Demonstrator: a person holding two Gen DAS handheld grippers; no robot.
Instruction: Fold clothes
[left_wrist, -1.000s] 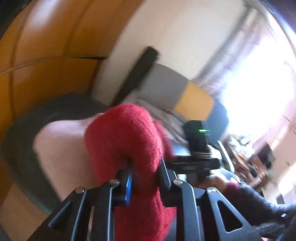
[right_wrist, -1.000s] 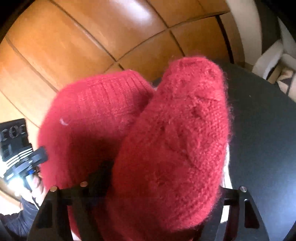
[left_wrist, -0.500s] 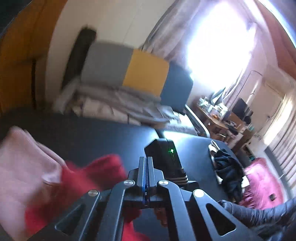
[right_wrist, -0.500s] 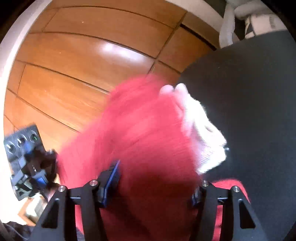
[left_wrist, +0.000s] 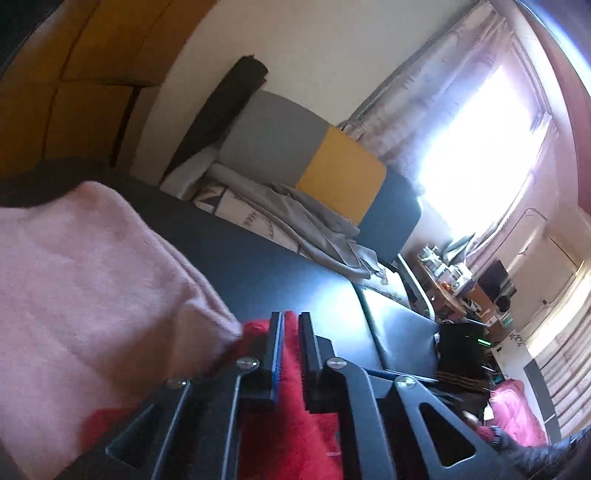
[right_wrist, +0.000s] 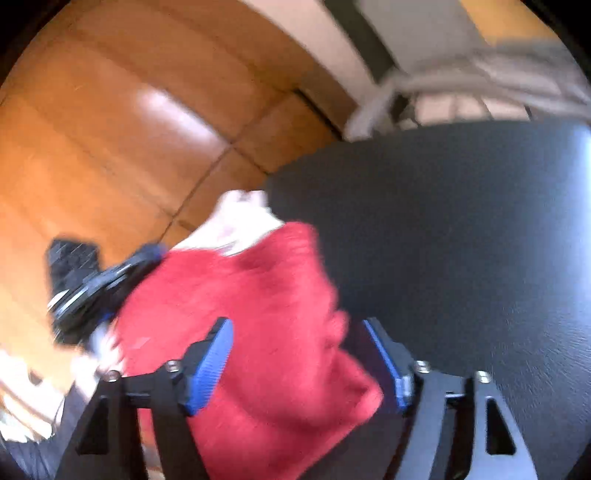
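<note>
Jaws of the left gripper (left_wrist: 291, 334) stand at a narrow gap and are opening, a strip of the red knit garment (left_wrist: 291, 424) between them; the pads look barely clear of the wool, so I read no real grip. Jaws of the right gripper (right_wrist: 299, 354) are wide and opening further, the red knit garment (right_wrist: 251, 332) lying between and beneath them with neither blue pad pressing on it. The garment sits on the black bench (right_wrist: 461, 240), bunched directly under both sets of jaws, its far edge overlapping a pale pink garment (left_wrist: 85, 288) that lies to the left of the left jaws. In the right wrist view the picture is blurred; the other gripper shows at the garment's left edge. Judgement: the red piece looks just laid down, with the next fold or a smoothing pass due. To do it well, let both sets of jaws clear the fuzzy knit fully before lifting, since the wool may snag on the ribbed pads; then regrip at matching corners, keep the edge taut between the two hands, and avoid dragging the pink piece along.
</note>
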